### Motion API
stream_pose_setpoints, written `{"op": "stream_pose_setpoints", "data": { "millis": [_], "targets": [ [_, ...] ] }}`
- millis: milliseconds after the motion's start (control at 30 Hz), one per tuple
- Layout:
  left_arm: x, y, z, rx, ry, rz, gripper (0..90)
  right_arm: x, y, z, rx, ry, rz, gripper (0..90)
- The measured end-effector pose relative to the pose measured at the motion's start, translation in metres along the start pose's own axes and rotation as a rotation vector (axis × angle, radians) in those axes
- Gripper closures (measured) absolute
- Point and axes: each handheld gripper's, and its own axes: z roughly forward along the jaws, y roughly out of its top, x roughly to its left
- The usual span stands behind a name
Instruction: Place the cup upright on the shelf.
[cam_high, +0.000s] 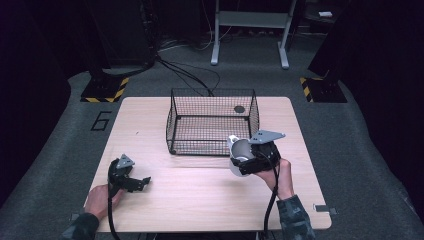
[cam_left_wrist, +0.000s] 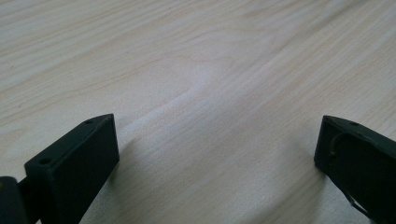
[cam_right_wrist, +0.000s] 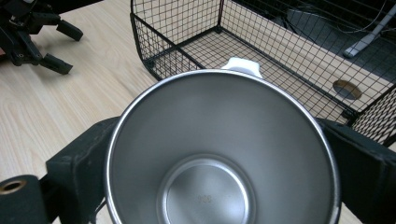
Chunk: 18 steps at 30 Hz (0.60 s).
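A steel cup (cam_high: 241, 148) with a white handle hangs tilted just in front of the black wire basket (cam_high: 212, 121), near its front right corner. My right gripper (cam_high: 243, 162) is shut on the cup. In the right gripper view the cup's empty inside (cam_right_wrist: 210, 130) faces the camera, a black jaw presses on each side of it, and the white handle (cam_right_wrist: 242, 66) points toward the basket (cam_right_wrist: 187, 37). My left gripper (cam_high: 140, 183) rests low over the table's front left, open. Its jaws stand wide apart in the left gripper view, with bare wood (cam_left_wrist: 210, 93) between them.
The wooden table (cam_high: 200, 200) has a round hole (cam_high: 239, 109) under the basket's back right. The basket holds nothing. Beyond the table lie floor cables (cam_high: 190, 75), hazard-taped stand bases (cam_high: 105, 90) and white frame legs (cam_high: 250, 35).
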Motion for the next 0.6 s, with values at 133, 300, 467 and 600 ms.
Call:
{"op": "stream_pose_setpoints", "data": {
  "millis": [133,300,467,600],
  "targets": [
    [0.000,0.000,0.000,0.000,0.000,0.000,0.0,-0.001,0.007,0.001,-0.007,0.009,-0.010,5.6],
    [0.000,0.000,0.000,0.000,0.000,-0.002,0.0,-0.001,0.014,0.003,-0.012,0.012,-0.024,5.6],
    [0.000,0.000,0.000,0.000,0.000,0.000,0.0,-0.003,0.024,0.005,-0.025,0.018,-0.017,5.6],
    [0.000,0.000,0.000,0.000,0.000,-0.001,0.0,-0.007,0.030,0.007,-0.030,0.029,-0.018,5.6]
  ]
}}
